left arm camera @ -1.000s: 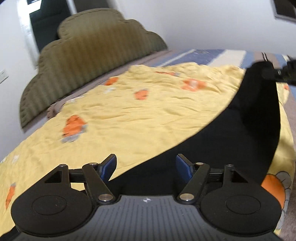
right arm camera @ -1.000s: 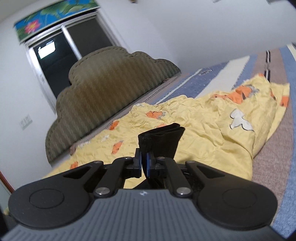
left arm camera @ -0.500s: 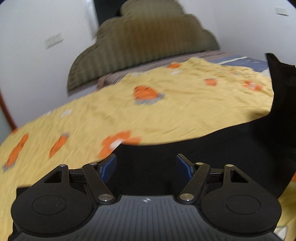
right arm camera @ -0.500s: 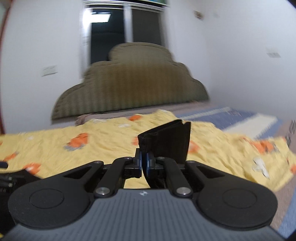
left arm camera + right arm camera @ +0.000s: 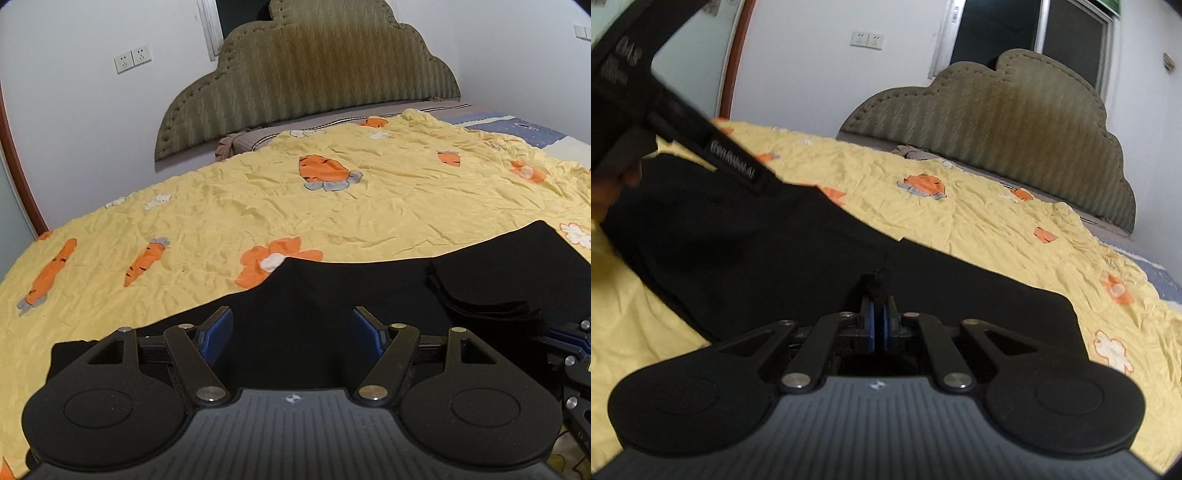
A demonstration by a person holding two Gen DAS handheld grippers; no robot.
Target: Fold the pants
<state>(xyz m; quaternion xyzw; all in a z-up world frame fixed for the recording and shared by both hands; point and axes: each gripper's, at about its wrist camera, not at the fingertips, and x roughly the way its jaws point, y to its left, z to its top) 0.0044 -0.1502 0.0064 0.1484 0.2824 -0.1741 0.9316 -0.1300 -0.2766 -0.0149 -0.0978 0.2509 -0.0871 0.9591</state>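
Black pants (image 5: pixel 332 295) lie spread on a yellow quilt (image 5: pixel 332 206) on the bed. The right gripper (image 5: pixel 878 317) has its jaws pinched on a thin fold of them; the left gripper (image 5: pixel 291 328) hovers over them, jaws wide apart, holding nothing. Likely risks — the thin pinch slipping, or the loose quilt dragging along and skewing the fold.

The left tongs (image 5: pixel 291 334) are low and level, blue pads (image 5: pixel 218 334) spread wide with nothing between them. The right tongs (image 5: pixel 878 325) are pressed together, pads (image 5: pixel 872 328) touching, a tuft of black cloth pinched at the tips. They sit just right of the left tongs.
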